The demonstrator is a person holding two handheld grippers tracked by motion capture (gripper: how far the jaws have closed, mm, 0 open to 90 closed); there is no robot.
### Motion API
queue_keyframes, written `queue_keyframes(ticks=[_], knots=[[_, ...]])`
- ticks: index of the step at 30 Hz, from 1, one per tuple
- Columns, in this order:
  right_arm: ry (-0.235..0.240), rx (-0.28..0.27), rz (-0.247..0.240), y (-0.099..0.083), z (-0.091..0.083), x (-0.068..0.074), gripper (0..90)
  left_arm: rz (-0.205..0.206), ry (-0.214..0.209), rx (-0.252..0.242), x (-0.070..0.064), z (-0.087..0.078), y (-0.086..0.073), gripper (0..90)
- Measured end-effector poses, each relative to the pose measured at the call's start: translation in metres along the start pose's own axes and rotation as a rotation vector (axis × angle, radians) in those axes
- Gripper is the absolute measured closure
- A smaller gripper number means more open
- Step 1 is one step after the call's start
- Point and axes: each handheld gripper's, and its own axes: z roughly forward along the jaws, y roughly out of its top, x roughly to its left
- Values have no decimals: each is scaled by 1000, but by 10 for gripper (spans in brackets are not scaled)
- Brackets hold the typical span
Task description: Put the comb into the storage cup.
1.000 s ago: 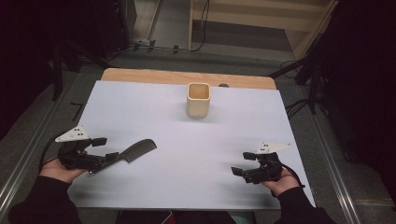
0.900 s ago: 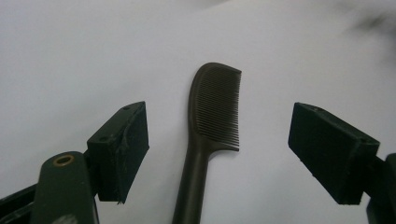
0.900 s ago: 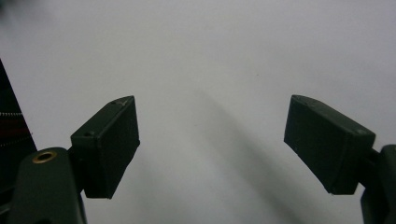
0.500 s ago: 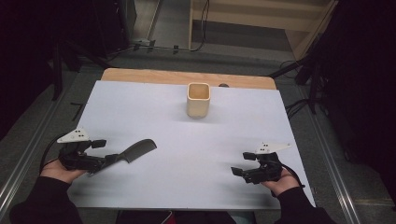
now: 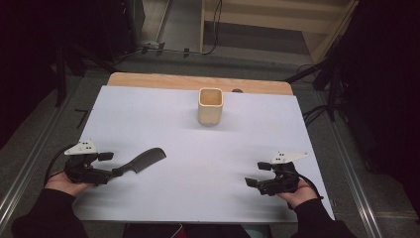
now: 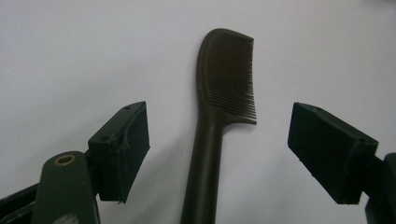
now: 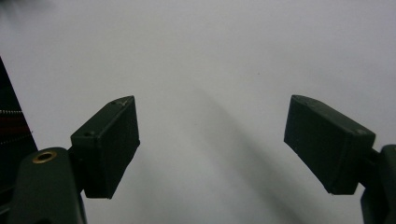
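Note:
A dark comb (image 5: 143,161) lies flat on the white board (image 5: 257,134) at the front left, teeth end pointing toward the centre. My left gripper (image 5: 106,168) is open, its jaws on either side of the comb's handle without touching it. In the left gripper view the comb (image 6: 224,79) runs up between the two pads (image 6: 121,149), and the left gripper (image 6: 219,154) has wide gaps on both sides of it. My right gripper (image 5: 256,174) rests at the front right, open and holding nothing. In its own view the right gripper (image 7: 219,144) has bare white board between its jaws.
A beige square cup (image 5: 210,106) stands upright near the back middle of the board. A wooden strip (image 5: 148,80) runs along the far edge. Metal rails and dark floor flank the table, with cables at the back right.
My left gripper has edged slightly right, closer over the comb's handle. The comb, the cup and the right gripper have stayed put.

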Motion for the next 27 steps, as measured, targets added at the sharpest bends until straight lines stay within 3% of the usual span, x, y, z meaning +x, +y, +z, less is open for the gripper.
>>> queue_keyframes(ticks=[12,27], knots=[[15,11,-27,6,7,0,162,-13,18,-6,2,-8,-11,213],[24,21,-35,9,10,1,162,14,20,68,1,-4,-21,293]])
